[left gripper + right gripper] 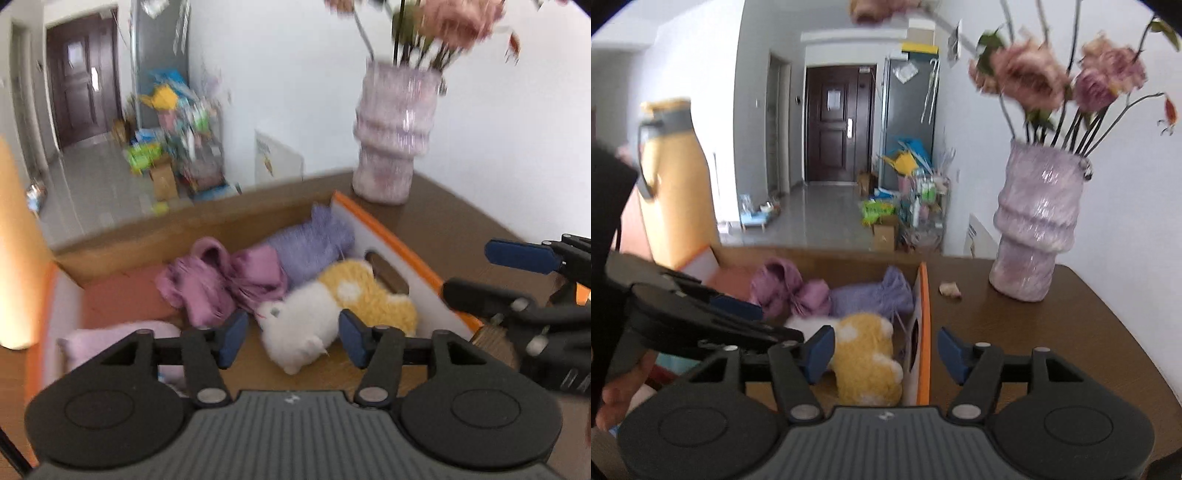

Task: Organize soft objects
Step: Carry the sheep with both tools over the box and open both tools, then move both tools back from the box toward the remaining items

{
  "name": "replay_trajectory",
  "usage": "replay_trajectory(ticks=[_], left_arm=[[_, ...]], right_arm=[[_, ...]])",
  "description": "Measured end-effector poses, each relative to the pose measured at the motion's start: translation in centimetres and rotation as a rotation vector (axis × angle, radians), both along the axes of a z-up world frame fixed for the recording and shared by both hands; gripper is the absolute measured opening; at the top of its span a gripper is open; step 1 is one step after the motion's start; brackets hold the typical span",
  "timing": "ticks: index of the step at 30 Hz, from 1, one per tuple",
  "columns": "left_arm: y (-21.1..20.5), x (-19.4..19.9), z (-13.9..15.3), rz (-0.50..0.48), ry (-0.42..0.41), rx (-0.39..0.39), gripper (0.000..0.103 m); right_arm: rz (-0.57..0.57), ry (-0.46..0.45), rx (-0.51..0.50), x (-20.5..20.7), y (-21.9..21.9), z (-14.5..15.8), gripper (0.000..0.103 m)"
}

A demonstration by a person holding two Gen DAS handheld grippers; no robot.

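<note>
A cardboard box with orange-edged white walls stands on the brown table. In it lie a white and yellow plush toy, a mauve cloth, a lilac fluffy item and a pale pink item. My left gripper is open and empty above the box, over the plush's white part. My right gripper is open and empty, straddling the box's right wall, with the yellow plush by its left finger. The right gripper also shows in the left wrist view.
A lilac vase with dried pink flowers stands on the table to the right of the box. A small beige scrap lies near it. An orange bottle stands left of the box. A cluttered hallway lies beyond.
</note>
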State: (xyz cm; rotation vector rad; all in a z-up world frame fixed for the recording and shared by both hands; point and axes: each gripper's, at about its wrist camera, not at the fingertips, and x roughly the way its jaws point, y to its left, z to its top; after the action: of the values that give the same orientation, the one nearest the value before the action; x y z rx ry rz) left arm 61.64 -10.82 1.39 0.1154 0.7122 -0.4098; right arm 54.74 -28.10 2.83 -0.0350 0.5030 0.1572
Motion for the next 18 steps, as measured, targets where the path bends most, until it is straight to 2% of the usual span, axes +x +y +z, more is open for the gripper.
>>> replay_trajectory(ticks=[4, 7, 9, 12, 15, 18], left_arm=[[2.7, -4.4, 3.8, 0.056, -0.140, 0.007, 0.071], [4.8, -9.0, 6.1, 0.099, -0.223, -0.004, 0.084], [5.8, -12.4, 7.0, 0.131, -0.282, -0.005, 0.085], [6.7, -17.4, 7.5, 0.166, -0.354, -0.002, 0.090], [7.8, -22.8, 7.1, 0.199, -0.384, -0.047, 0.094], [8.5, -28.4, 6.2, 0.217, -0.422, -0.036, 0.100]], right_arm=[[0.012, -0.050, 0.051, -3.0, -1.0, 3.2, 0.064], [0.021, -0.092, 0.058, -6.2, -1.1, 5.0, 0.069], [0.038, -0.118, 0.072, -8.8, -1.0, 5.7, 0.072], [0.051, -0.152, 0.088, -13.0, -0.5, 6.1, 0.074], [0.061, -0.187, 0.113, -17.7, 0.1, 5.6, 0.076], [0.094, -0.186, 0.167, -22.3, 0.6, 4.8, 0.076]])
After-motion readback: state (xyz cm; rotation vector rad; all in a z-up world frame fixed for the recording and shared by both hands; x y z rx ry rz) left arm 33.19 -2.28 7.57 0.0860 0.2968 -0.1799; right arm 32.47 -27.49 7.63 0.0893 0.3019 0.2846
